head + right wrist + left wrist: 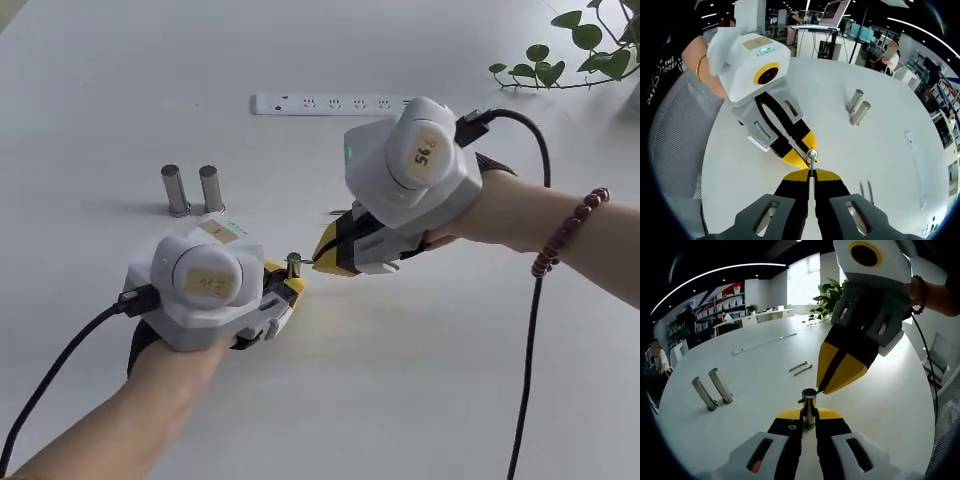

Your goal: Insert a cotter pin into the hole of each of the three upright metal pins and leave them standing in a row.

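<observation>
Your left gripper (288, 282) pinches one metal pin (810, 407) upright mid-way across the worktop (420, 380), while your right gripper (320, 262) is closed on a cotter pin (804, 400) at its hole. Two other pins (176, 190) toward the far edge look unpinned, so most remains.

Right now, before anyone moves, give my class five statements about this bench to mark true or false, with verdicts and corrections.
1. The left gripper holds a metal pin in its jaws. True.
2. Three pins stand in a row on the table. False: two standing pins are side by side; the third is in the left gripper.
3. Two loose cotter pins lie on the table. True.
4. The right gripper is wide open. False: it is shut on a cotter pin at the held pin's top.
5. A power strip lies beyond the standing pins. True.
</observation>
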Demonstrator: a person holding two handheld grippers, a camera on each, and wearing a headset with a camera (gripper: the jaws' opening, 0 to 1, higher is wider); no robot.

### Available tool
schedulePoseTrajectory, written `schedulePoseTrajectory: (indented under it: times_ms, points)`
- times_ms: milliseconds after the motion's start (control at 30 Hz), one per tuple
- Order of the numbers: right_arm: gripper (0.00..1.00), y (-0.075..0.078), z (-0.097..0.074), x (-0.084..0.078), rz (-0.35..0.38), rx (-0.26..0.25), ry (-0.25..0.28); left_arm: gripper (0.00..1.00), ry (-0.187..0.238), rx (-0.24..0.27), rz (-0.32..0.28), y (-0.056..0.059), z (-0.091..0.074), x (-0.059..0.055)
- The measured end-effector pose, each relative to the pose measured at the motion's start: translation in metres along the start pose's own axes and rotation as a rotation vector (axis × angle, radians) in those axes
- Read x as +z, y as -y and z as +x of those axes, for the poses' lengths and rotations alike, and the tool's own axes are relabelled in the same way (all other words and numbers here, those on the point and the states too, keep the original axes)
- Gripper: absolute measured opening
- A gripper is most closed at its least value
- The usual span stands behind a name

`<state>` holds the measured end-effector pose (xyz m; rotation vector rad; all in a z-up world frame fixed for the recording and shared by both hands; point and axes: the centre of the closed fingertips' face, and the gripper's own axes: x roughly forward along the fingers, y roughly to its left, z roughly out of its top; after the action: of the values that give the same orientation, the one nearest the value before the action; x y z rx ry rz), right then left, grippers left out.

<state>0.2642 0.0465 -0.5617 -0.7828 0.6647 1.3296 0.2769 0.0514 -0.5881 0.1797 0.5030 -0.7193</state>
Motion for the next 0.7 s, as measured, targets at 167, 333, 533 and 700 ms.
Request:
schedulePoseTrajectory:
  times_ms: [167, 333, 533, 700]
  points:
    - [0.0, -0.0003, 0.0027, 0.0017, 0.001, 0.004, 0.002, 0.07, 0.003, 0.003, 0.012, 0.0005, 0.0003, 0.0]
    - [0.0, -0.0002, 0.0042, 0.0043, 0.018, -0.002, 0.016, 0.07, 0.007, 0.008, -0.001, 0.0003, 0.0007, 0.0002]
    - [0.0, 0.0022, 0.0044, 0.0056, 0.08, -0.003, 0.035, 0.07, 0.009, 0.015, -0.003, 0.0003, 0.0009, 0.0001]
    - [0.06, 0.0038, 0.0018, 0.0037, 0.098, -0.009, 0.033, 0.07, 0.008, 0.018, -0.006, 0.0, 0.0013, 0.0]
